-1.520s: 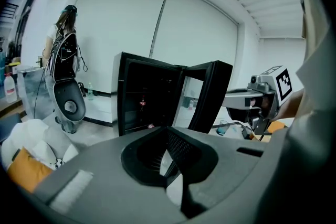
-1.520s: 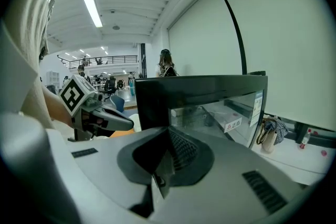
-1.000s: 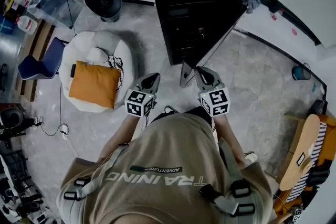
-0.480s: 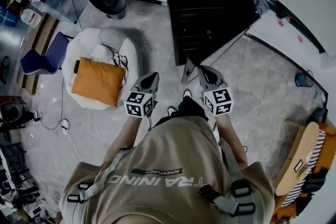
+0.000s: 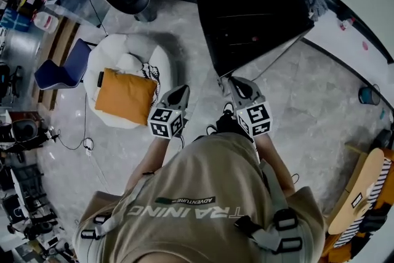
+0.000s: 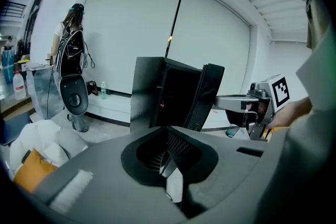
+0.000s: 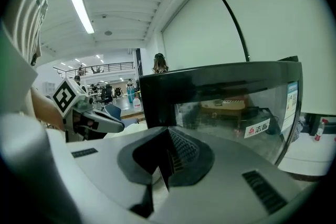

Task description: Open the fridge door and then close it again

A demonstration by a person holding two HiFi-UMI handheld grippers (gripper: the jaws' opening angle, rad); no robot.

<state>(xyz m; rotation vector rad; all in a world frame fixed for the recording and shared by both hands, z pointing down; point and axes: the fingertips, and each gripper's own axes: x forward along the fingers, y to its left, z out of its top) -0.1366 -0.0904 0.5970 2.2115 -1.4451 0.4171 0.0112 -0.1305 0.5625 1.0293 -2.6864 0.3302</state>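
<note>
Black fridge [image 5: 252, 3] is seen far centre, by the wall. Its glass door [image 7: 236, 113] is swung open toward the near side. Right gripper [image 5: 234, 86] is held at the door's free edge, jaws together, nothing held; contact cannot be told. Left gripper [image 5: 180, 92] is held just left of it, likewise closed and empty. Orange cushion [image 5: 126, 95] is noted on a white beanbag [image 5: 132, 52], left.

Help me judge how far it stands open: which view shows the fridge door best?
The left gripper view: it shows the fridge door edge-on, ajar from the black fridge. The right gripper view shows only its glass face; the head view, a thin strip from above.
</note>
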